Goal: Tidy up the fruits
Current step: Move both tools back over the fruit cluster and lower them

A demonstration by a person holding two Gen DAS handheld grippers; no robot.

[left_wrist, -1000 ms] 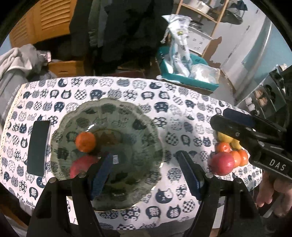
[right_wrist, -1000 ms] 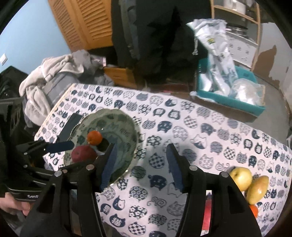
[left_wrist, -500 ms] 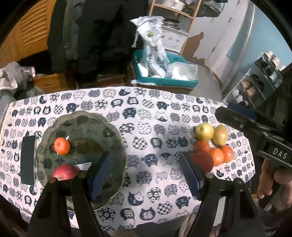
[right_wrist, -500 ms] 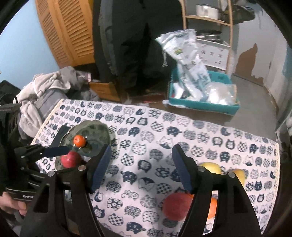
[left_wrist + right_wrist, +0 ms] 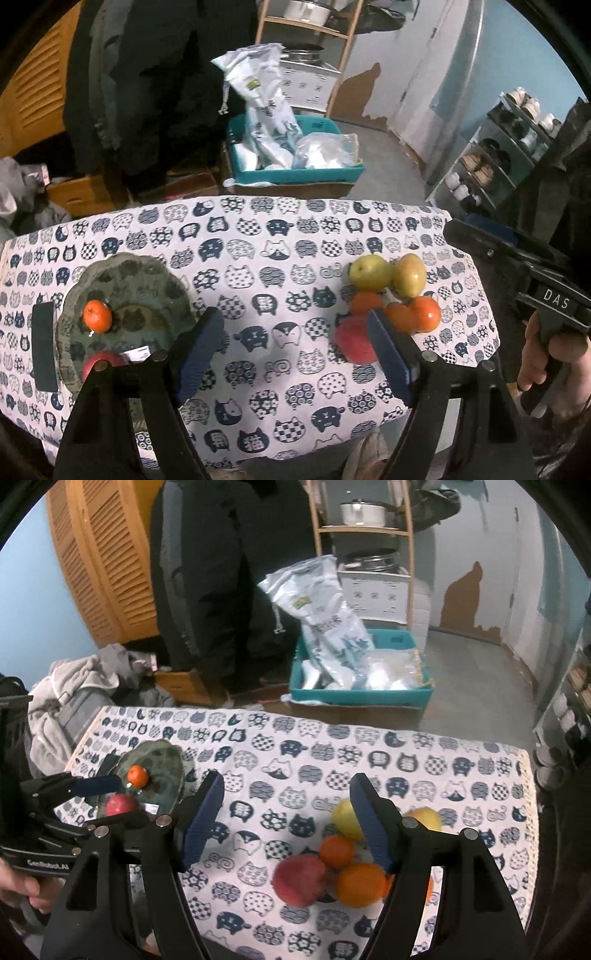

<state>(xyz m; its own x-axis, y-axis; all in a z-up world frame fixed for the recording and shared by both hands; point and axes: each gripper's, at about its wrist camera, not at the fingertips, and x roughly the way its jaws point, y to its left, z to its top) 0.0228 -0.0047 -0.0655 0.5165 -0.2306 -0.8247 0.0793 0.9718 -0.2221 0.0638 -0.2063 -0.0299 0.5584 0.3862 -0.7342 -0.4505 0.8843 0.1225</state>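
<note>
Fruit's split into two groups on the cat-print tablecloth point(image 5: 295, 229): your green plate point(image 5: 162, 288) over on the left already has a small orange point(image 5: 97, 315) and a red apple point(image 5: 121, 805) sitting on it, the apple at the near rim. Rest of the pile is toward the right end of the table, all bunched up and touching: two yellow-green pears point(image 5: 370, 272) at the back, a few oranges point(image 5: 424, 314) in the middle, and a second red apple point(image 5: 352, 341) at the front. Your left gripper point(image 5: 295, 339) has its jaws wide and they've just been opening more, nothing between them but tablecloth; its right finger point(image 5: 388, 350) overlaps that front apple in the view, can't tell if it touches. Your right gripper point(image 5: 284, 812) hangs above the pile, jaws also wide and just been opening, nothing in them either. From that camera the red apple and a big orange point(image 5: 360, 884) sit low between the fingers, kinda blurry. Dark flat thing point(image 5: 43, 345) lies just left of the plate, can't tell what it is.
</note>
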